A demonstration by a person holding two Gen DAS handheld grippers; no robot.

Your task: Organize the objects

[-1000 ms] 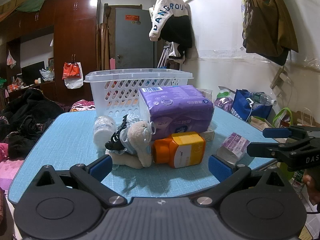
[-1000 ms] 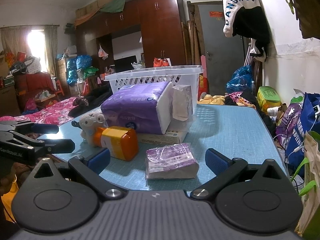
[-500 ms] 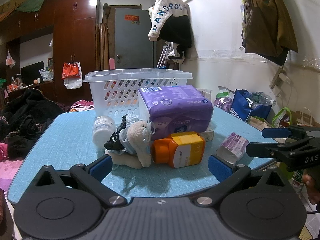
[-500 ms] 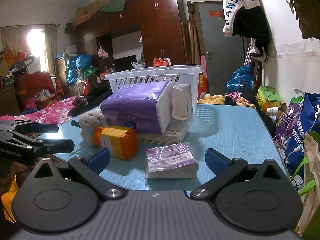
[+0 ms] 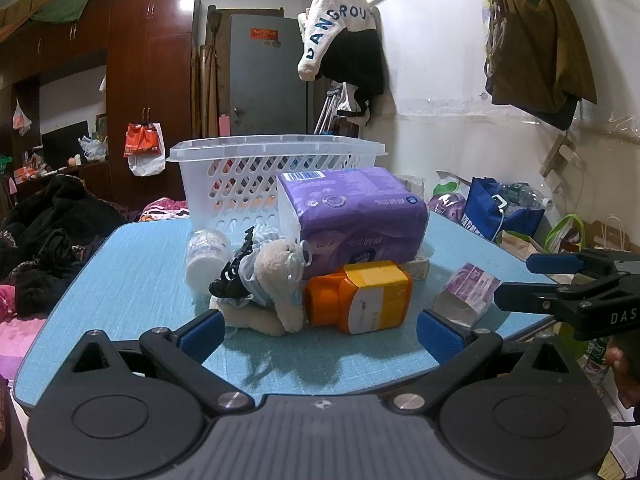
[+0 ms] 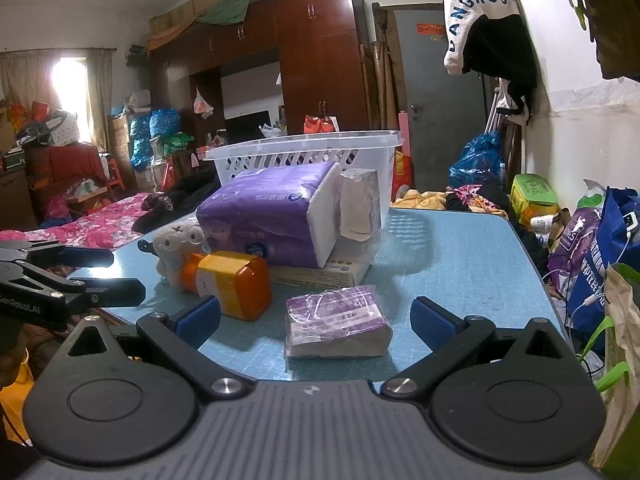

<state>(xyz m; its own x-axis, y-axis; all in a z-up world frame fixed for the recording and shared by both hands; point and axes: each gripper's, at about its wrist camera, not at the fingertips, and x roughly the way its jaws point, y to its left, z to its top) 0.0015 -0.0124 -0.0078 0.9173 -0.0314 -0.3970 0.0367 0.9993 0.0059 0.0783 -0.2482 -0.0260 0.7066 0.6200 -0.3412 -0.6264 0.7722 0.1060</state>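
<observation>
On the blue table (image 5: pixel 132 292) a white slotted basket (image 5: pixel 248 172) stands at the back. In front of it lie a big purple tissue pack (image 5: pixel 352 216), a plush toy (image 5: pixel 272 280), an orange bottle (image 5: pixel 360 296) on its side, a white roll (image 5: pixel 204 260) and a small purple tissue packet (image 5: pixel 466 290). My left gripper (image 5: pixel 320 332) is open and empty, just short of the plush toy and bottle. My right gripper (image 6: pixel 316 320) is open and empty, its fingers either side of the small purple packet (image 6: pixel 336 320). The basket (image 6: pixel 304 152), big pack (image 6: pixel 272 216), bottle (image 6: pixel 232 280) and plush toy (image 6: pixel 176 244) also show there.
A flat white box (image 6: pixel 320 274) lies under the big pack, and a small tissue pack (image 6: pixel 360 208) leans against it. A wall with hanging clothes (image 5: pixel 344 48) is to the right. Bags (image 6: pixel 592 248) crowd the floor right of the table. A bed (image 6: pixel 100 224) is at left.
</observation>
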